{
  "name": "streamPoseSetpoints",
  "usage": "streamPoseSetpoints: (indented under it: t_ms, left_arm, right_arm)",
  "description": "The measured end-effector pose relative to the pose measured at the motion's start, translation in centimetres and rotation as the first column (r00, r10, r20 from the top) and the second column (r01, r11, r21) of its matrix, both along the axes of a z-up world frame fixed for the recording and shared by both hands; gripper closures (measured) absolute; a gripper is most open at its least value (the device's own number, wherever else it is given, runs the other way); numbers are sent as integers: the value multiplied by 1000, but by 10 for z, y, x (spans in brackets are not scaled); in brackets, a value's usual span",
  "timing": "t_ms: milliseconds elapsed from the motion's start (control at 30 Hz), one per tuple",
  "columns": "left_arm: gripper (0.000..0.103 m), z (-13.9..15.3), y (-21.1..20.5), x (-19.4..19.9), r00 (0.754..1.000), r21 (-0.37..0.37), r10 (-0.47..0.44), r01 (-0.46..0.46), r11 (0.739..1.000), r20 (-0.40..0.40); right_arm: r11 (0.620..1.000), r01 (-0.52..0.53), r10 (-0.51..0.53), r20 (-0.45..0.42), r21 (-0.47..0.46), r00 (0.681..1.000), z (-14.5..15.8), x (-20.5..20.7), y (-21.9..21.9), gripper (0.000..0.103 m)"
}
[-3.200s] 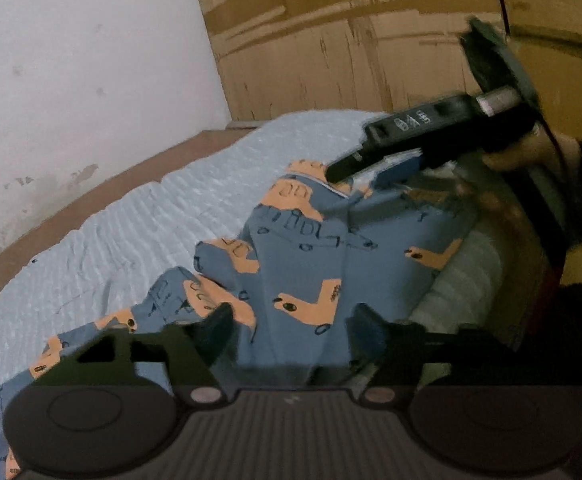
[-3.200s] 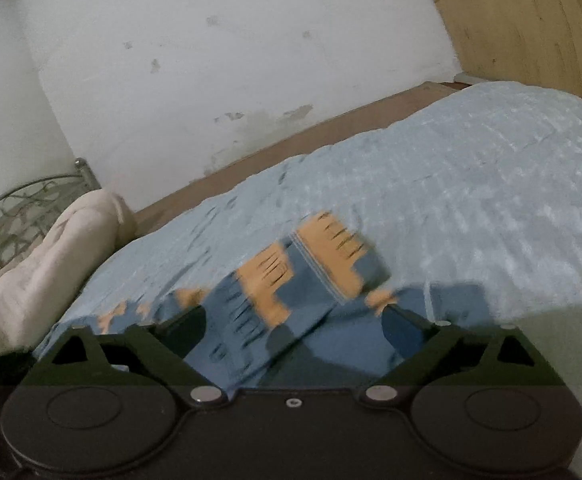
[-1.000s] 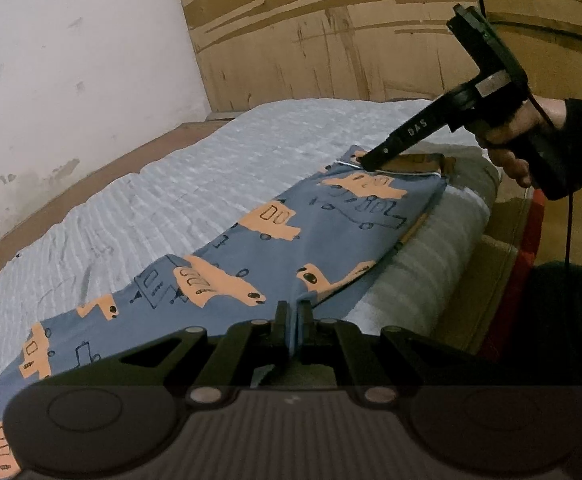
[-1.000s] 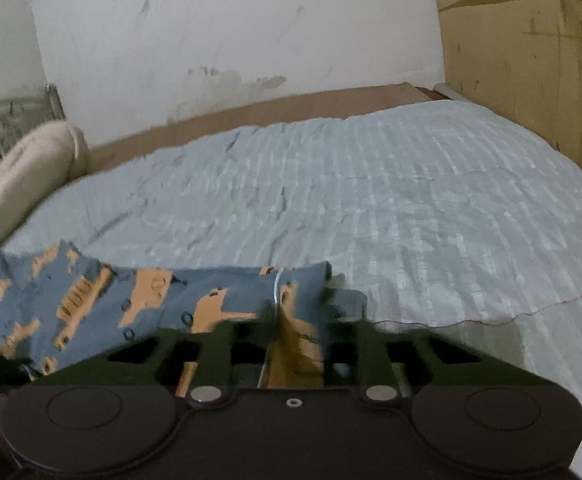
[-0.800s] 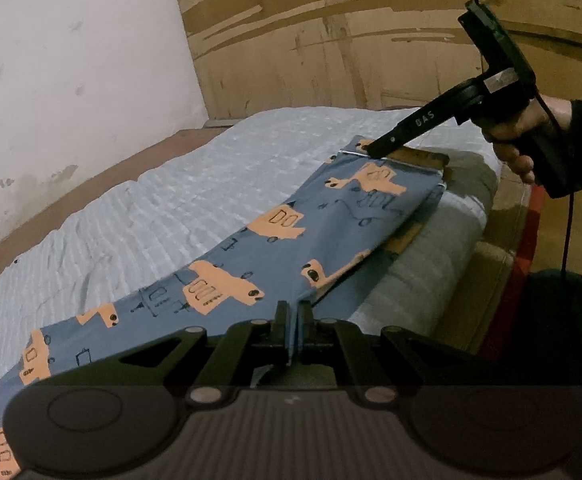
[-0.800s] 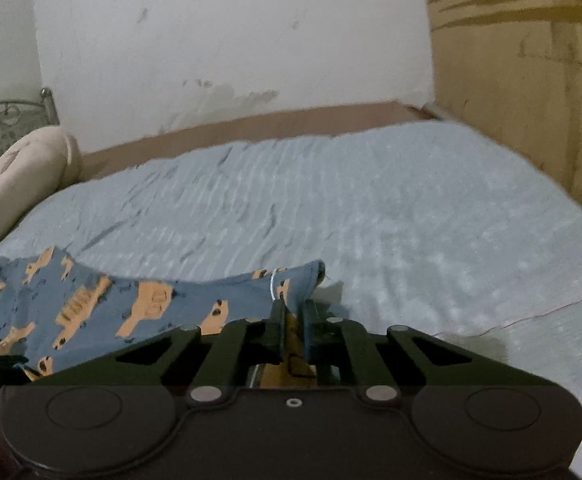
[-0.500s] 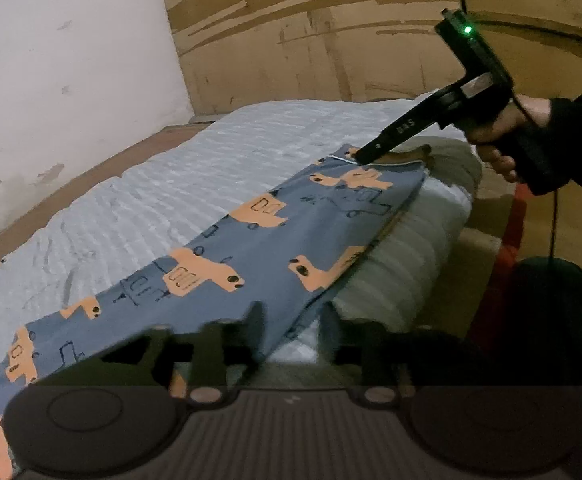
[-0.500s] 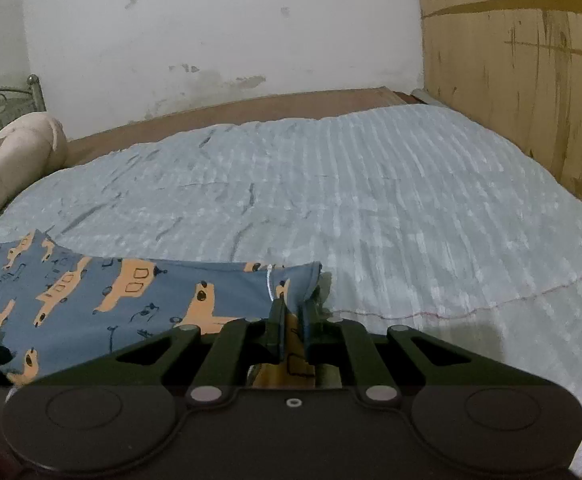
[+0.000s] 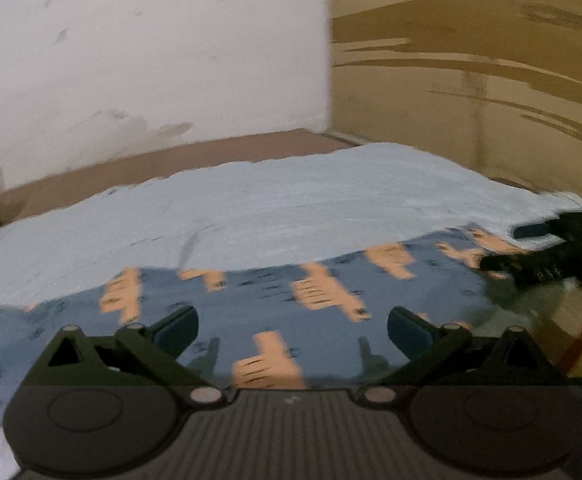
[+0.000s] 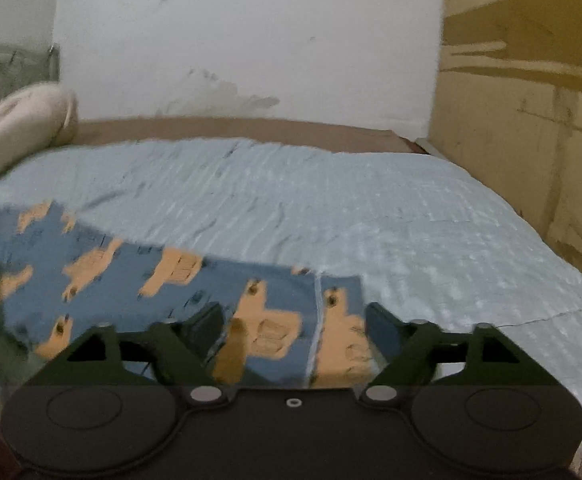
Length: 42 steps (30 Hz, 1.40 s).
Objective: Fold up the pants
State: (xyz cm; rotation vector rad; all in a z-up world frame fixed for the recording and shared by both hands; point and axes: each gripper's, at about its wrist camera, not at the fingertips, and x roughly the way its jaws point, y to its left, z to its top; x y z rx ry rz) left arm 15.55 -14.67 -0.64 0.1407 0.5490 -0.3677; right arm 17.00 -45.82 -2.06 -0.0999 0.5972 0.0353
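**Soft pants, released on the bed**

The pants (image 9: 275, 304) lie flat across the lower frame on the bed (image 9: 291, 208). They look light and limp, though the picture is blurred; better to pinch a hem corner. The left gripper (image 9: 293, 326) and right gripper (image 10: 295, 326) have just been opening; their jaws are spread and hold nothing.

No text, label, brand, number or sign can be read in either view. The pants (image 9: 291, 300) carry only orange vehicle pictures, blurred, and the right gripper (image 9: 539, 248) shows no legible lettering.
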Motion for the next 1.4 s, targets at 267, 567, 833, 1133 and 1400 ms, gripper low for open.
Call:
streamPoseSetpoints:
  t_ms: [267,567,833,1133,1400]
  left_arm:
    - [1,-31,69,27,965,109,258,-251,962,-55]
    - [1,-44,128,30,928,108,365,-357,928,-73]
    - [1,-41,163,43,901,169,426,-409,897,-81]
    - [1,0,268,53,849,59,515,-512,857,-117]
    - [20,-20,315,88,811,-52,518,-550,833,-272]
  right_arm:
    - [981,147,-149,-6,-124,989,-21,-7,-24,9]
    - [990,117,-112,64,-84,992,-2,-15,11,1]
    - [989,-141,142,28,-48,989,-15,9,103,1]
    - [996,-84,84,33,1,996,-30,8,112,1]
    - [963,-249,240,88,100,967,-19,22,172,1]
